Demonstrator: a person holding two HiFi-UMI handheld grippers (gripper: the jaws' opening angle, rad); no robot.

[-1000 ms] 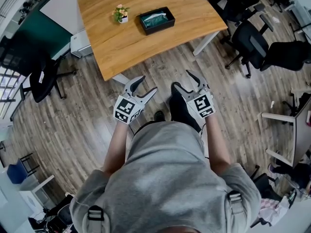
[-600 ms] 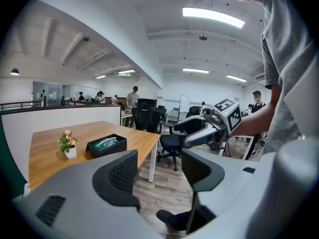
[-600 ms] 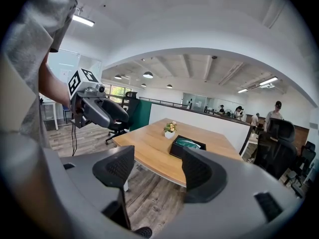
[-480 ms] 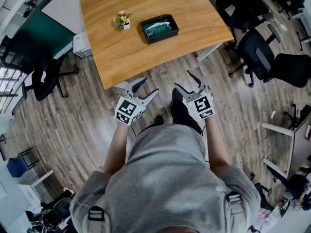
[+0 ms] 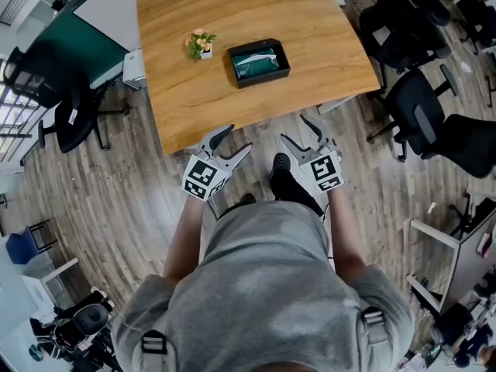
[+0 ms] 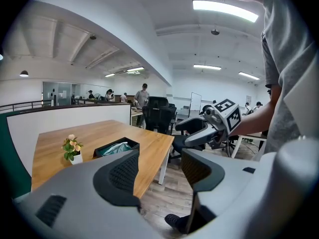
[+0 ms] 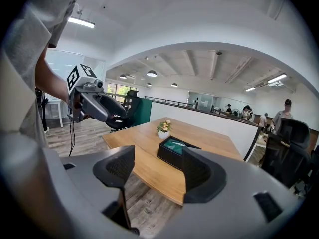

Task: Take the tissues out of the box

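Left gripper and right gripper are both spread wide and empty over the plank floor. Ahead of them the tissue box sits on the wooden table, with office chairs off to the right.

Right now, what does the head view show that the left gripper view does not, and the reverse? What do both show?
Only the head view: the left hand-held gripper seen from above and a blue container on the floor. Only the left gripper view: the ceiling lights and people standing far behind. Both: the wooden table, the black tissue box, the flower pot and the right hand-held gripper, jaws apart.
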